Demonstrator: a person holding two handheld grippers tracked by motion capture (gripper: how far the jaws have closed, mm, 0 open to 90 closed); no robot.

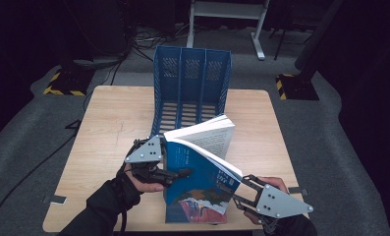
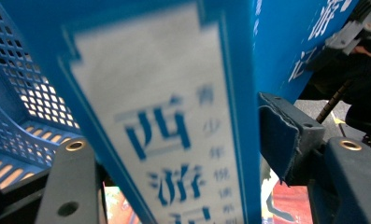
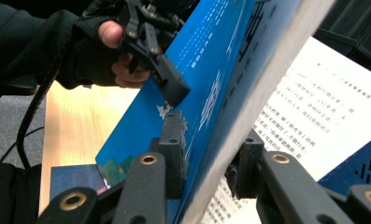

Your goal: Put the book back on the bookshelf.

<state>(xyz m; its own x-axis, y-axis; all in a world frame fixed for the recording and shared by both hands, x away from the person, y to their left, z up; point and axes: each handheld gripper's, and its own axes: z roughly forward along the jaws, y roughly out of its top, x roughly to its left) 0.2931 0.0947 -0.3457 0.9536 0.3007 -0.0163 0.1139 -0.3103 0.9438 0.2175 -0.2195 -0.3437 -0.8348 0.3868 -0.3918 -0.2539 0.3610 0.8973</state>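
Observation:
A thick blue book [image 1: 202, 164] stands on its lower edge near the table's front, partly fanned open, with white pages [image 1: 209, 135] facing the back. My left gripper [image 1: 180, 168] is at its left side, shut across the spine [image 2: 174, 116]. In the right gripper view, one of the left gripper's pads [image 3: 174, 91] presses on the blue cover [image 3: 206, 70]. My right gripper [image 1: 237, 189] comes in from the front right. It is shut on the front cover and a wad of pages [image 3: 211, 149], with printed pages [image 3: 314, 107] beyond.
A blue three-slot file rack [image 1: 192, 83] stands at the back middle of the wooden table [image 1: 109, 128], its open slots facing the book; its mesh wall [image 2: 19, 107] is close by. A second book [image 1: 195, 212] with a picture cover lies flat under the upright one.

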